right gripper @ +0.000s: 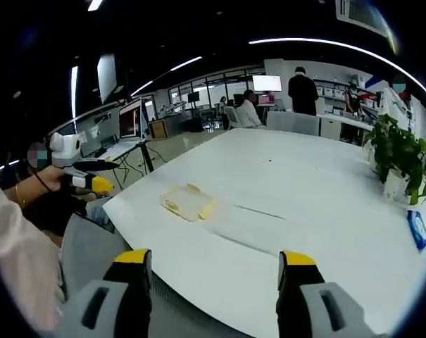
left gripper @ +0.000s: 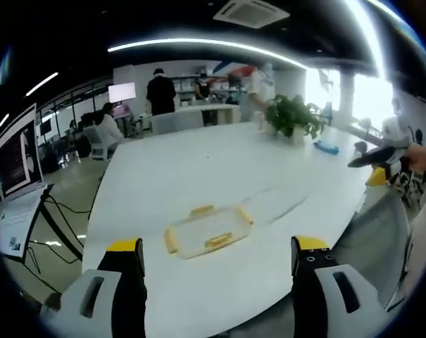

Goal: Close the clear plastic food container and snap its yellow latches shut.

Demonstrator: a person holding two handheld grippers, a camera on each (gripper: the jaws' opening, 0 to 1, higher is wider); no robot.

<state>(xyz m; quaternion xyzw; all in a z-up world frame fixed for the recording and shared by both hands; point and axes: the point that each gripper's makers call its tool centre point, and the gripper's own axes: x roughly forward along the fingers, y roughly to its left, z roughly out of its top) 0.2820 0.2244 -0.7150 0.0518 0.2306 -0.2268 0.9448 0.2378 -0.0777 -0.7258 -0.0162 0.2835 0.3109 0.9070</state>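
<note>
A clear rectangular plastic food container with yellow latches (left gripper: 208, 230) lies flat on the large white counter (left gripper: 198, 169), near the counter's front edge in the left gripper view. Its yellow latches (left gripper: 218, 241) sit on its sides, one toward the camera, one on the far side and one at each short end; whether they are snapped down cannot be told at this size.

The left gripper (left gripper: 218, 255) hangs short of the container, not touching it, its black, yellow-tipped jaws spread wide apart with nothing between them. In the right gripper view the same container (right gripper: 187, 202) lies close to the near left corner of the counter (right gripper: 311, 183), well apart from the right gripper (right gripper: 215, 262), whose jaws also stand wide apart and hold nothing.

The right gripper reaches into the left gripper view at the right edge (left gripper: 379, 163), held off the counter. The left gripper shows in the right gripper view at the left (right gripper: 82, 174), in a person's hand (right gripper: 47, 179) beside the counter's corner.

A green potted plant (left gripper: 293, 117) stands on the far part of the counter, and a small blue packet (left gripper: 326, 146) lies just beside it. People (left gripper: 160, 91) stand and sit at desks beyond the counter.
</note>
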